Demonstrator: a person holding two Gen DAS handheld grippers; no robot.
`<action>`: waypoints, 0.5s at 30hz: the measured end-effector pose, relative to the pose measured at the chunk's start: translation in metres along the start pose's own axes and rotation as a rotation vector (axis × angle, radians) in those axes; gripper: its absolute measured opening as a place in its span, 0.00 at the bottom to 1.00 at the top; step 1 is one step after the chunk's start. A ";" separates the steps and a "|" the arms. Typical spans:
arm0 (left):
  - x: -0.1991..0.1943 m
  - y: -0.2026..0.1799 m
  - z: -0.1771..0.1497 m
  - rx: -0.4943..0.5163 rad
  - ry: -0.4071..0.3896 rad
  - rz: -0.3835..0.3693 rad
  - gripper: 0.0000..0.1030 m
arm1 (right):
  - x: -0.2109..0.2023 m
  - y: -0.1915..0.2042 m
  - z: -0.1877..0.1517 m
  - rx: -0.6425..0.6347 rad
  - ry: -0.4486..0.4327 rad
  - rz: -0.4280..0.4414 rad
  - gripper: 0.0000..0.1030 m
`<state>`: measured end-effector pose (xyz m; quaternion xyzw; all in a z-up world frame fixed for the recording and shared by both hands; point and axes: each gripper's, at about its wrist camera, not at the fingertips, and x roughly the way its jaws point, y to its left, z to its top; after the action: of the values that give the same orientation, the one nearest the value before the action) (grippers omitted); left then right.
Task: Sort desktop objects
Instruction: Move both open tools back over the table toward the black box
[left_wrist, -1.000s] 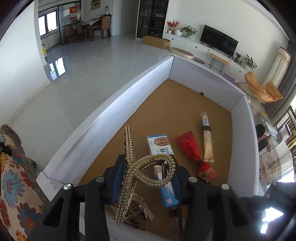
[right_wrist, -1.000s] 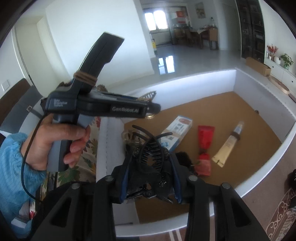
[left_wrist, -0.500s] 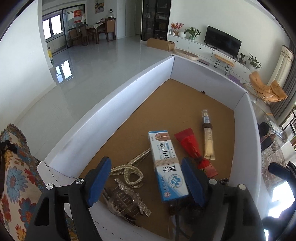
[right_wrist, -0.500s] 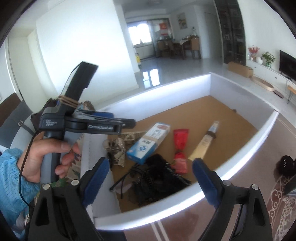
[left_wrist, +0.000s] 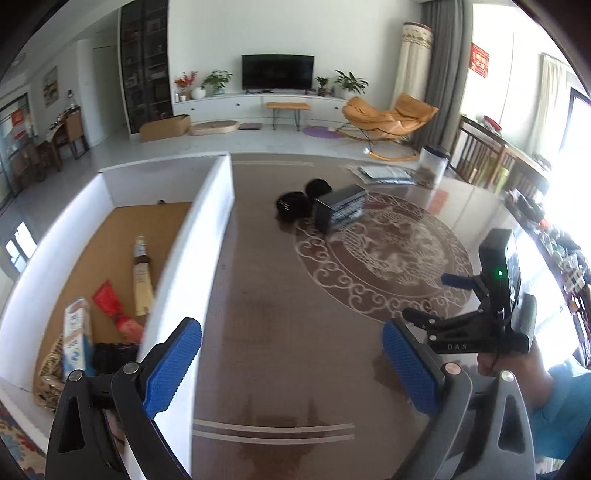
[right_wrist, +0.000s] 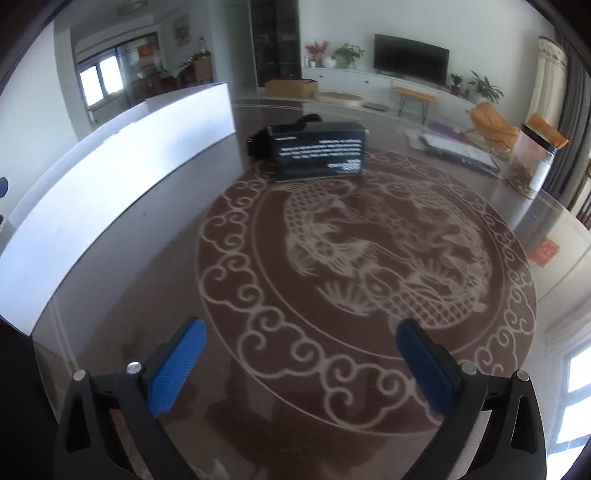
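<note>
Both grippers are open and empty above the brown glass table. My left gripper is just right of the white-walled box. In the box lie a blue-white carton, a red tube, a gold tube, a black hair claw and a pearl hair clip. My right gripper faces a dark blue box at the far side of the table; two black round objects sit beside it. The dark box also shows in the left wrist view.
The right gripper's body and the hand holding it show at right in the left wrist view. A clear canister and flat papers stand at the table's far right. The box wall runs along the left.
Both grippers held hair clips over the box a second ago, then opened and dropped them in. Both have since swung right, away from the box, over the table.
</note>
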<state>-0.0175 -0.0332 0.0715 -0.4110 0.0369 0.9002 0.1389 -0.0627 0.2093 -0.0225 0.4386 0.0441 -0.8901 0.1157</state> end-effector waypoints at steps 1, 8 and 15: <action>0.015 -0.011 -0.003 0.017 0.017 0.007 0.97 | 0.001 -0.008 -0.004 0.013 0.007 -0.014 1.00; 0.110 -0.028 -0.026 -0.005 0.121 0.062 0.97 | 0.002 -0.016 -0.022 0.057 -0.002 -0.047 1.00; 0.137 -0.013 -0.032 0.003 0.118 0.126 0.98 | 0.008 -0.006 -0.022 0.011 0.010 -0.116 1.00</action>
<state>-0.0761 0.0038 -0.0522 -0.4599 0.0720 0.8814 0.0804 -0.0516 0.2174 -0.0423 0.4405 0.0649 -0.8933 0.0614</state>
